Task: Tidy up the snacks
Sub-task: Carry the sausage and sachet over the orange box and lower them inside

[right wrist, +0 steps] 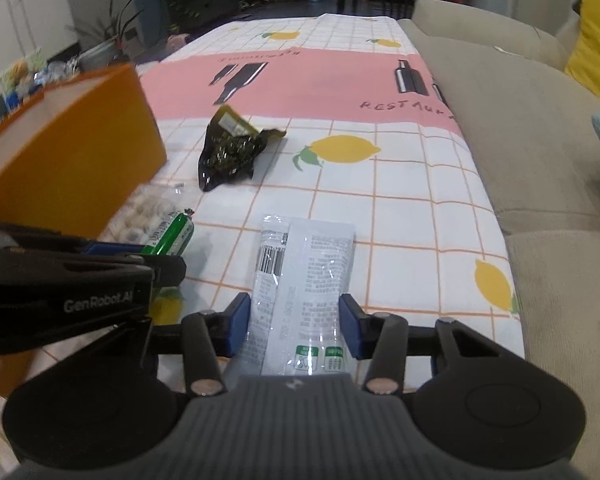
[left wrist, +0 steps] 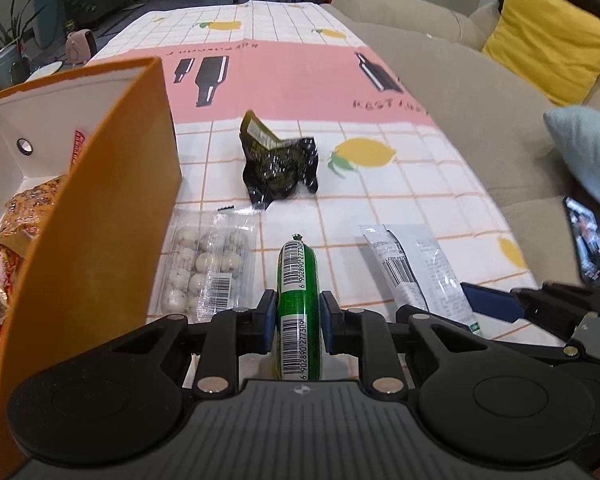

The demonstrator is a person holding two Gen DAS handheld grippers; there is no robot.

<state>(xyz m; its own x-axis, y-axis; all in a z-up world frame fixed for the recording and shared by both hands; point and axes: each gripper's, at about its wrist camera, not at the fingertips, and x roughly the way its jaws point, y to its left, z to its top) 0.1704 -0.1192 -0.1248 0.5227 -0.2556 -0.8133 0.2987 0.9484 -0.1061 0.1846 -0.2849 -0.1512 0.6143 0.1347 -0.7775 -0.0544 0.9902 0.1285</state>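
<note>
My left gripper (left wrist: 298, 320) is shut on a green sausage stick (left wrist: 298, 280) with white barcode labels, held lengthwise between the blue pads; the stick also shows in the right wrist view (right wrist: 172, 236). My right gripper (right wrist: 294, 320) has its jaws on both sides of a white flat packet (right wrist: 304, 280) lying on the tablecloth; whether the pads press it I cannot tell. An open orange box (left wrist: 92, 216) with several snack bags inside stands at the left. A clear pack of white balls (left wrist: 208, 268) lies beside the box. A black crumpled snack bag (left wrist: 280, 164) lies further ahead.
The table has a lemon-print grid cloth (left wrist: 420, 196) with a pink band. A beige sofa (left wrist: 480, 120) with a yellow cushion (left wrist: 548, 40) runs along the right edge. A phone (left wrist: 588, 244) lies on the sofa. Plants stand at the far left.
</note>
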